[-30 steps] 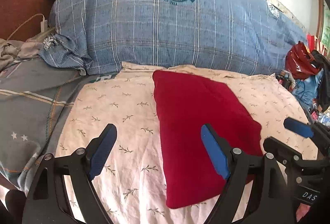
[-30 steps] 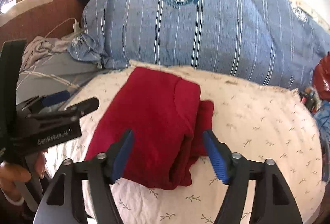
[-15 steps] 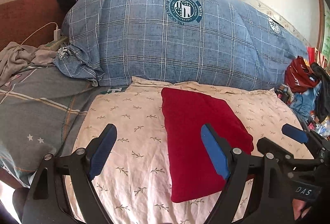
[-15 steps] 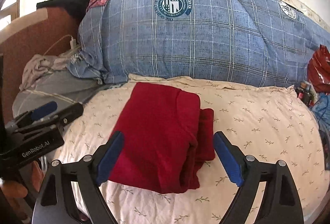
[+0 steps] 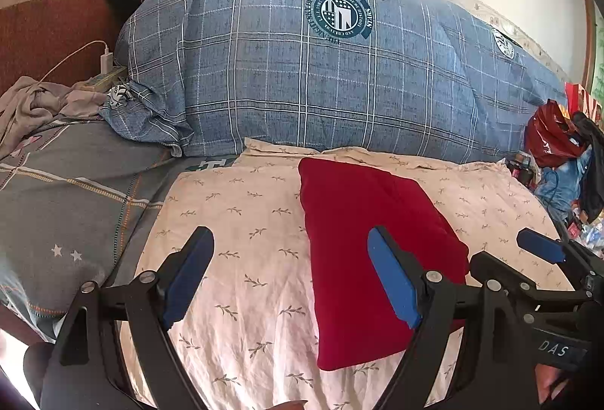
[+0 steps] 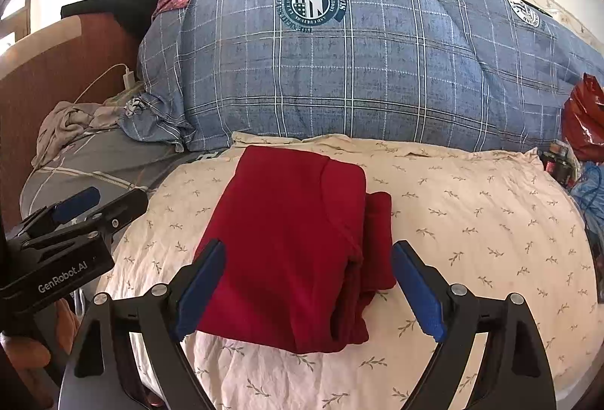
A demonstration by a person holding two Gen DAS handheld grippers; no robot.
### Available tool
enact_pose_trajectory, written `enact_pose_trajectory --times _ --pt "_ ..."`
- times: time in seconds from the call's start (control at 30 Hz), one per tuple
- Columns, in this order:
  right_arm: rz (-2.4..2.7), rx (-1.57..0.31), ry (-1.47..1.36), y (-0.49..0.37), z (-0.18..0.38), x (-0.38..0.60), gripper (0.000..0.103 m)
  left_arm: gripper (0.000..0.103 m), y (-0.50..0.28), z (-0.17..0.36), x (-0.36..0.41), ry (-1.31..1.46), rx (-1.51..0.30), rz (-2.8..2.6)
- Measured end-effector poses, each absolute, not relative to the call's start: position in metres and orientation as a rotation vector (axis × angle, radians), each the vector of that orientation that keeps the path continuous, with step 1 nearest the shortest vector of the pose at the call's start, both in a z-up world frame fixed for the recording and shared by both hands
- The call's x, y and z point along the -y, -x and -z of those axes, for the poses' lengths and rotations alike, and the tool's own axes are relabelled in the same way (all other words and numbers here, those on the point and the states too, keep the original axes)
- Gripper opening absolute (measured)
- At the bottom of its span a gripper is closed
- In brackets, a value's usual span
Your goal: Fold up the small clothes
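Observation:
A dark red garment (image 5: 370, 251) (image 6: 294, 251) lies folded into a thick rectangle on a cream leaf-print sheet (image 5: 234, 221) (image 6: 472, 221). A narrower folded layer sticks out along its right side in the right wrist view. My left gripper (image 5: 288, 232) hovers open over the sheet just left of the garment, its right finger above the red cloth. My right gripper (image 6: 308, 244) hangs open above the garment's near end, its pads clear of the cloth on both sides. Neither holds anything.
A big blue plaid duvet (image 5: 339, 81) (image 6: 358, 62) is piled behind the sheet. Grey bedding (image 5: 68, 206) and crumpled cloth lie to the left by a brown headboard (image 6: 56, 70) with a charger cable. A red bag (image 5: 547, 134) and clutter sit at the right.
Both grippers drew back and up from the garment, so it looks smaller and farther. My right gripper's jaws spread wider. The garment stayed flat where it was.

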State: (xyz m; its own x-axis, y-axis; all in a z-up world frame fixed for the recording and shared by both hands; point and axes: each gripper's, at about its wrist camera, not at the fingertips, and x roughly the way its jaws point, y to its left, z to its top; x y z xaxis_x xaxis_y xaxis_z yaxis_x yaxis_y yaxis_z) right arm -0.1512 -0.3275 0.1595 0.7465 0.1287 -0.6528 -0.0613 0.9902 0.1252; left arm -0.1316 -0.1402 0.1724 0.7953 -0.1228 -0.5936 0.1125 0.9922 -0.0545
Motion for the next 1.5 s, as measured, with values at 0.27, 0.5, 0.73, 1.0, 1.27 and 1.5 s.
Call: enact_pose_trajectory --times 0.27,0.5,0.73,1.0,1.27,1.5 --pt "-0.100 -0.731 -0.096 0.151 -0.157 0.328 0.090 0.084 0.132 -0.171 0.142 0.010 -0.644 0.132" --pt "-0.095 -0.751 -0.082 0.148 -0.151 0.325 0.090 0.084 0.130 -0.166 0.142 0.007 -0.661 0.137" --pt "-0.087 -0.757 -0.079 0.146 -0.149 0.325 0.090 0.084 0.127 -0.162 0.140 0.010 -0.667 0.135" --pt "-0.080 -0.774 -0.046 0.137 -0.144 0.321 0.090 0.084 0.120 -0.156 0.141 -0.002 -0.678 0.142" --pt "-0.076 -0.800 -0.051 0.119 -0.134 0.322 0.090 0.084 0.102 -0.145 0.139 0.004 -0.704 0.144" --pt "-0.073 -0.833 -0.065 0.099 -0.123 0.326 0.090 0.084 0.085 -0.134 0.140 0.001 -0.732 0.148"
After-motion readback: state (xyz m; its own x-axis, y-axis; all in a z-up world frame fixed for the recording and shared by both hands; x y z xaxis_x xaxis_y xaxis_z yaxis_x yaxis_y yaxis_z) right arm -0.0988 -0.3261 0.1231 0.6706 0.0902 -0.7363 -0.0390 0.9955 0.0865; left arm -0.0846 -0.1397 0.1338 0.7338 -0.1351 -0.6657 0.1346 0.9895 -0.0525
